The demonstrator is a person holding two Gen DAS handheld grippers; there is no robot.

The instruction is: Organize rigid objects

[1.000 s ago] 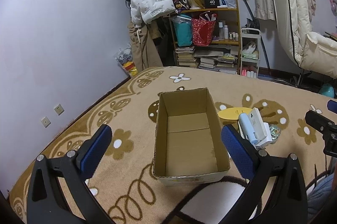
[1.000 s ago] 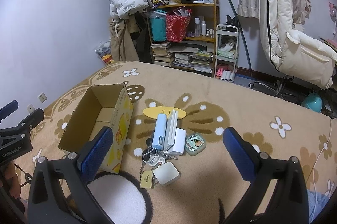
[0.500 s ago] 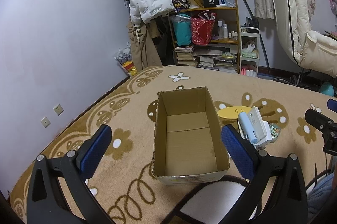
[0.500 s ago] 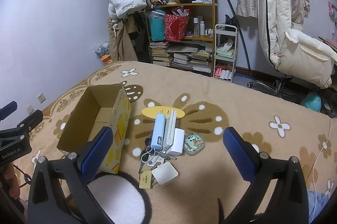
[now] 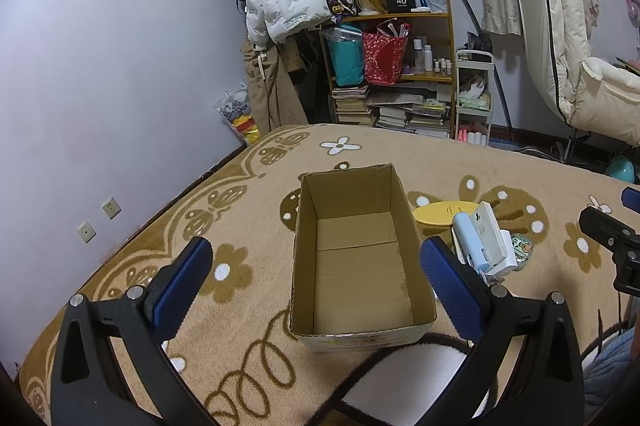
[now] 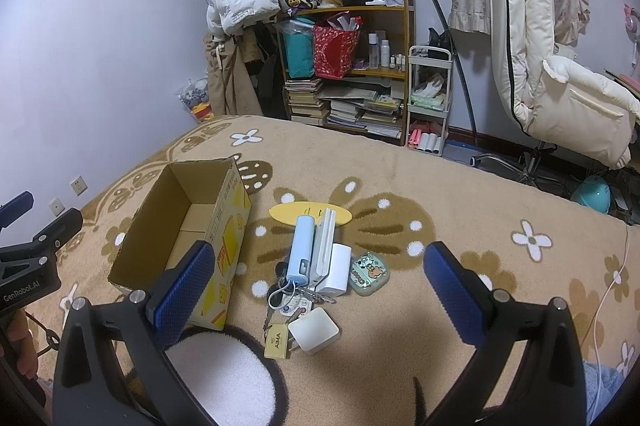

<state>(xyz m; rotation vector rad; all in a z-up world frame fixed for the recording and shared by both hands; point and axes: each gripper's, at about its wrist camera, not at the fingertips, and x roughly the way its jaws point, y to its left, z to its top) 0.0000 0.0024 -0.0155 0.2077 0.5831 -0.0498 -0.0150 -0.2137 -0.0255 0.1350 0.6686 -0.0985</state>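
Grippers both hanging wide open, holding nothing | right gripper (image 6: 320, 288) hovering over the pile, power bank (image 6: 301, 253) lying between its jaws | box (image 5: 356, 258) sitting between left gripper (image 5: 316, 284) jaws | I'd be pinching across its narrow sides.

Item count, referenced to the cardboard box (image 6: 182, 226), quantity one. To its right: one yellow oval board (image 6: 310, 215), one light-blue power bank (image 6: 301, 249), two white chargers (image 6: 337, 269) (image 6: 314, 329), one cartoon-print case (image 6: 369, 273), one key bunch (image 6: 294, 300) with one yellow tag (image 6: 277, 340).
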